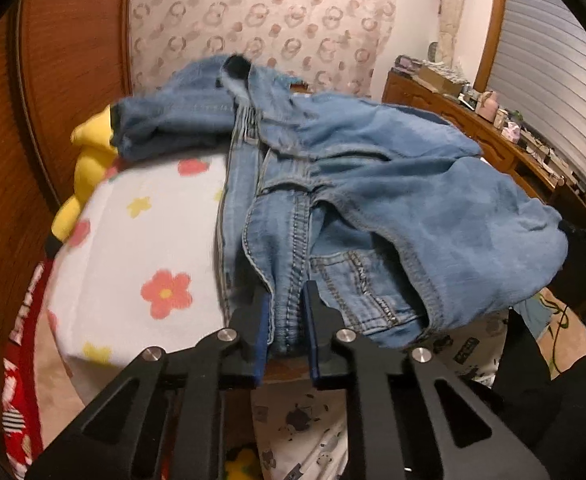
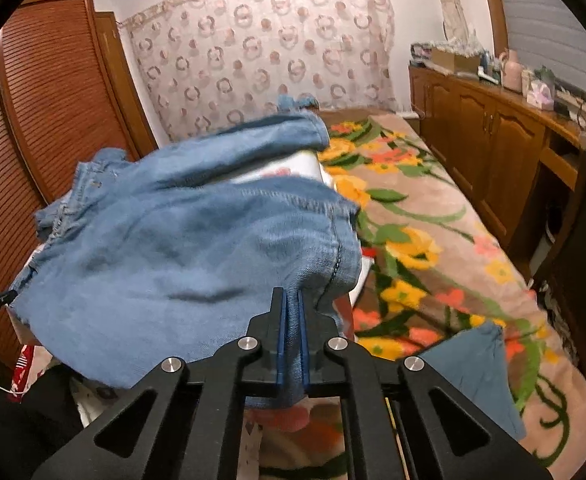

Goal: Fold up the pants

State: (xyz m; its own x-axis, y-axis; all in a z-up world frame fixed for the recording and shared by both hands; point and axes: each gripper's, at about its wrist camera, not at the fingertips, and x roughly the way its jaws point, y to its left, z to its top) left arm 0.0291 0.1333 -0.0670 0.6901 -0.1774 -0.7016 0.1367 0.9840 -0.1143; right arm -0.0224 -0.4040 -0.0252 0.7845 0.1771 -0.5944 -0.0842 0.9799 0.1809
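A pair of light blue jeans point(image 1: 373, 168) is held up over a white sheet with flowers point(image 1: 141, 232). My left gripper point(image 1: 287, 300) is shut on the thick stitched seam of the jeans near the waistband. My right gripper point(image 2: 291, 300) is shut on a fold of the jeans point(image 2: 181, 248), which bulge out to its left and cover much of the view. The legs hang crumpled toward the far end in both views. The image is blurred by motion.
A yellow plush toy point(image 1: 89, 152) lies at the sheet's left edge by a wooden wardrobe point(image 1: 53, 80). A flowered blanket point(image 2: 433, 240) covers the bed to the right. Wooden cabinets point(image 2: 493, 140) with clutter stand along the right wall. A blue cloth point(image 2: 477, 368) lies near my right gripper.
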